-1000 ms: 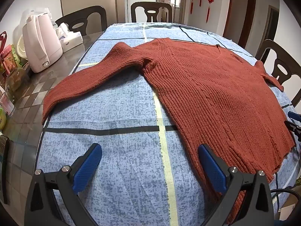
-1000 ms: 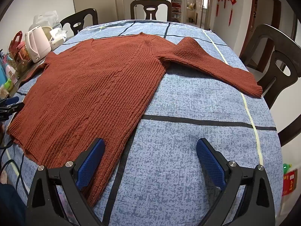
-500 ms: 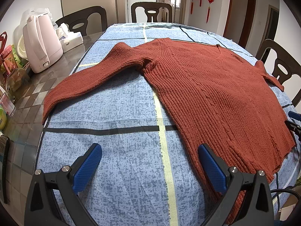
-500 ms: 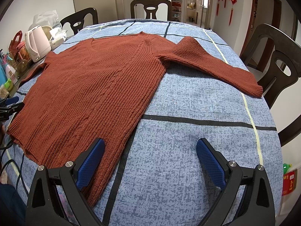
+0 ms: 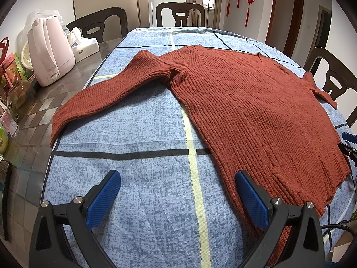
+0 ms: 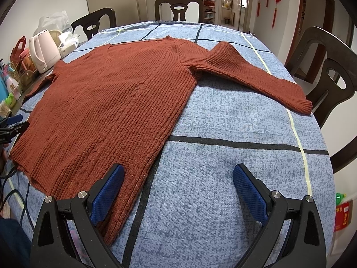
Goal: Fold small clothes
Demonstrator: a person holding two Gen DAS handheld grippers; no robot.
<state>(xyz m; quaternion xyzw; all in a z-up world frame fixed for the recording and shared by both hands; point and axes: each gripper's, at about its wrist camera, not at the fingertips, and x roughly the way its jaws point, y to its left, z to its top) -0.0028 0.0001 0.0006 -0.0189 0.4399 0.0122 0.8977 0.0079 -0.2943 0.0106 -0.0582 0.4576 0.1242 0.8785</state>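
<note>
A rust-red ribbed knit sweater lies flat and spread out on the blue patterned tablecloth, sleeves out to both sides; it also shows in the right wrist view. My left gripper is open and empty, just above the cloth near the sweater's left hem corner, its right finger at the hem edge. My right gripper is open and empty near the right hem corner, its left finger over the hem. The left sleeve cuff reaches the cloth's edge. The right sleeve cuff lies near the table's right edge.
A pink kettle, a tissue pack, jars and bottles stand on the bare tabletop to the left. Dark chairs ring the table. Cables hang off the near edge.
</note>
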